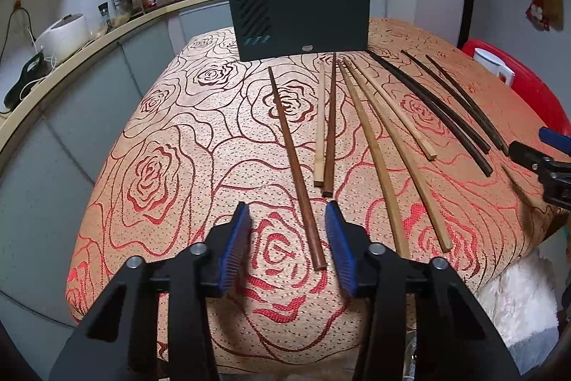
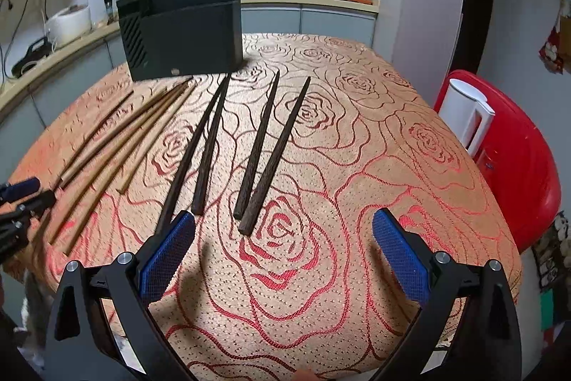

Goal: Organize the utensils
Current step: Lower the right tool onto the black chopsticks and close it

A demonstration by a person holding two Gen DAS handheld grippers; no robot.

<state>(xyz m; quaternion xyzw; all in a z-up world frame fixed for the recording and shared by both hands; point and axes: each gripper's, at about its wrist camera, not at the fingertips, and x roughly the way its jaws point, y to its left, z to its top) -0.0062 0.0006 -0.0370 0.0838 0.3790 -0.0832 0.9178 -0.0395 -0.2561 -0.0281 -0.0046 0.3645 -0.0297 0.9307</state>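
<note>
Low in the left wrist view, a reddish-brown chopstick point(image 1: 298, 167) lies between the blue pads of the left gripper point(image 1: 289, 238), whose jaws stand part-closed around it without touching; they look lined up to pinch its near end. More chopsticks fan out toward the upper right: pale bamboo ones point(image 1: 378, 145), then dark ones point(image 1: 439, 106), sorted by colour, probably for pairing. At the top centre stands the dark utensil holder point(image 1: 303, 17), the likely destination. In the right wrist view, the right gripper point(image 2: 283, 238) hangs with jaws spread wide and empty, just short of a dark chopstick pair point(image 2: 264, 152). Everything rests on a rose-patterned tablecloth point(image 1: 171, 138). Behind runs a kitchen counter point(image 1: 71, 60) with a rice cooker point(image 1: 66, 35); a red chair point(image 2: 506, 159) stands at the right.
</note>
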